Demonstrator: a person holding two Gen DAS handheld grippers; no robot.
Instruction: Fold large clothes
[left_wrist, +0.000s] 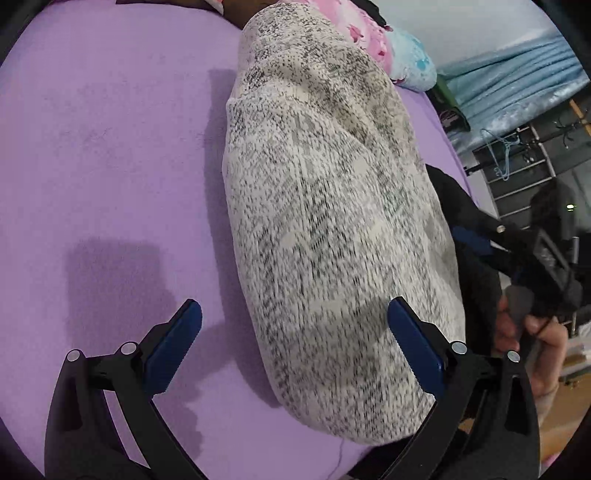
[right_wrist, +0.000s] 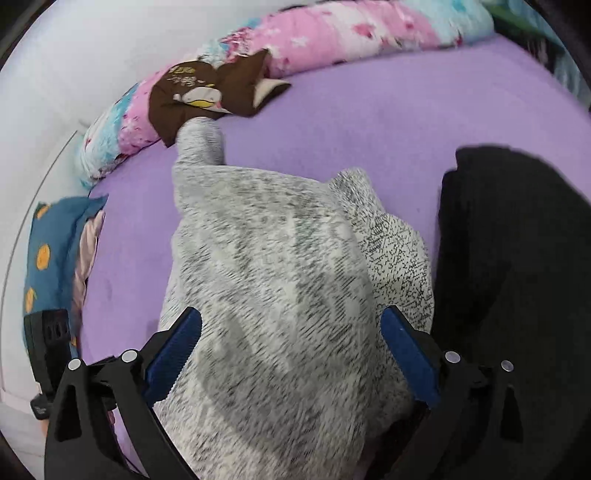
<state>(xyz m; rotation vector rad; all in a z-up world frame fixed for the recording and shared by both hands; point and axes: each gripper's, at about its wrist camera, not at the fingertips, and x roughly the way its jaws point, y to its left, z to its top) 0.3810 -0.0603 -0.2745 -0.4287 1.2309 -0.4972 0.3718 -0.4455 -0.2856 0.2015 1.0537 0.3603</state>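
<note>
Both grippers (left_wrist: 294, 323) (right_wrist: 291, 328) tilt downward, jaws wide, above sweater (right_wrist: 280, 280).

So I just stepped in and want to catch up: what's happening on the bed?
A person with a gripper in each hand is folding a speckled grey-and-white knit sweater on the purple bed sheet. The left gripper and right gripper are both open above it, gripping nothing. A black garment lies beside the sweater.
</note>
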